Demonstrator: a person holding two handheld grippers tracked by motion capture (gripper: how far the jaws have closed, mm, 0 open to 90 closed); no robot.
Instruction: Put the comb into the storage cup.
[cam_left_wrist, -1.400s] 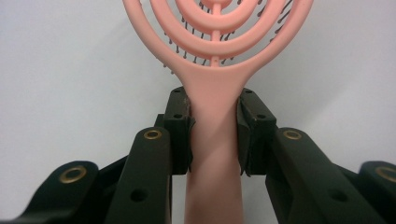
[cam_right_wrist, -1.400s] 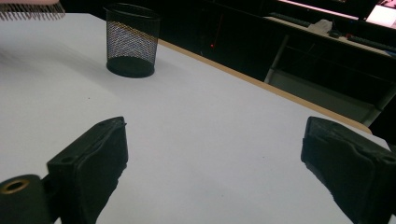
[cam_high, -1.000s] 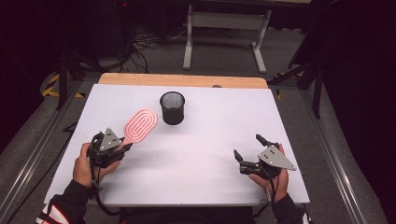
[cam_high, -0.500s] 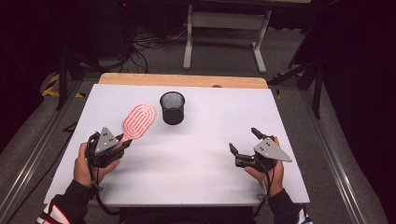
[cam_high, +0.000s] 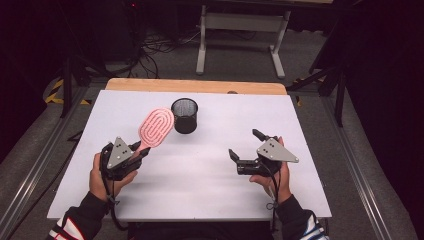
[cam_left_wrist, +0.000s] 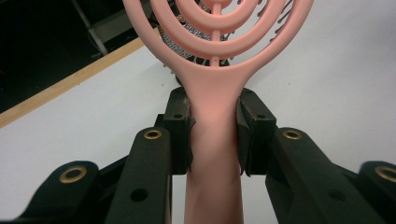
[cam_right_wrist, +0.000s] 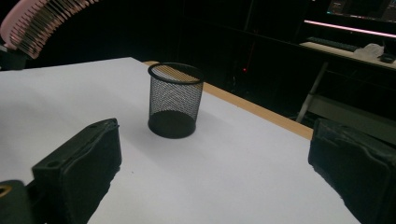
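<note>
Pink plastic, ribbed in concentric ovals, forms the head of the hairbrush (cam_high: 156, 126), which lies in the upper left of the high view's centre, raised off the white counter (cam_high: 215, 195) and tilted so that its head sits just beside the rim of the black mesh cup (cam_high: 184, 115). The left hand-held gripper (cam_high: 141, 151), at the lower left of that view, is clamped on the brush handle; in the left gripper view the two black pads (cam_left_wrist: 181, 135) press against either side of the pink neck just below the head, with the mesh cup partly visible behind the brush head. The right hand-held gripper (cam_high: 243, 144), at the lower right of the high view, is held clear of the counter with nothing between its jaws; they stand wide apart and have just been opening further. In the right gripper view the mesh cup stands upright on the counter in the centre of the frame, between the two jaws but well beyond them, and the bristled side of the brush head shows in the upper left corner. The cup stands near the counter's wooden far edge (cam_high: 195, 86).
</note>
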